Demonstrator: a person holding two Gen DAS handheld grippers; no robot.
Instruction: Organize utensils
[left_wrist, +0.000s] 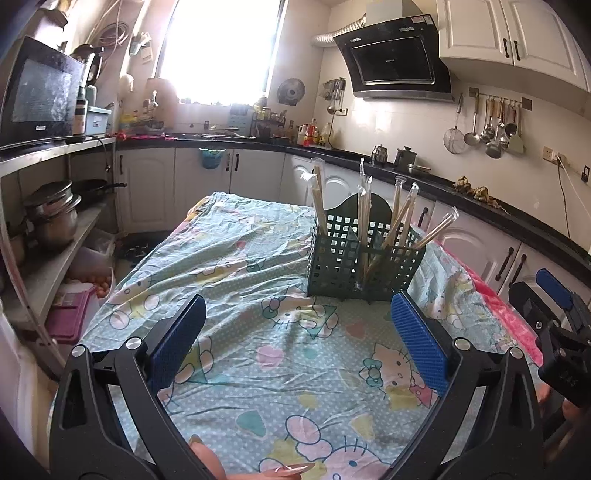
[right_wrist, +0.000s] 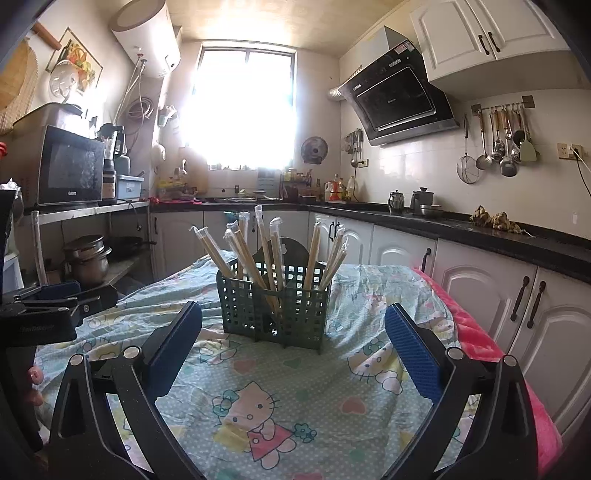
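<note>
A dark green lattice utensil basket (left_wrist: 364, 262) (right_wrist: 275, 314) stands upright on a table covered by a cartoon-print cloth (left_wrist: 258, 288) (right_wrist: 280, 387). Several wrapped pairs of chopsticks (left_wrist: 397, 225) (right_wrist: 258, 251) lean in its compartments. My left gripper (left_wrist: 297, 332) hovers open over the cloth, in front of the basket and slightly left of it, nothing between its blue pads (left_wrist: 419, 341). My right gripper (right_wrist: 293, 341) is open too, empty, facing the basket head-on. In the left wrist view the right gripper shows at the right edge (left_wrist: 554, 321); the left gripper's body appears at the left edge (right_wrist: 44, 310) of the right wrist view.
A red cloth (right_wrist: 480, 332) hangs off the table's right side, next to white cabinets (right_wrist: 517, 295) under a black counter. A shelf with a microwave (left_wrist: 40, 96) and pots (left_wrist: 51, 214) stands left. A person's fingers (left_wrist: 258, 469) show at the bottom.
</note>
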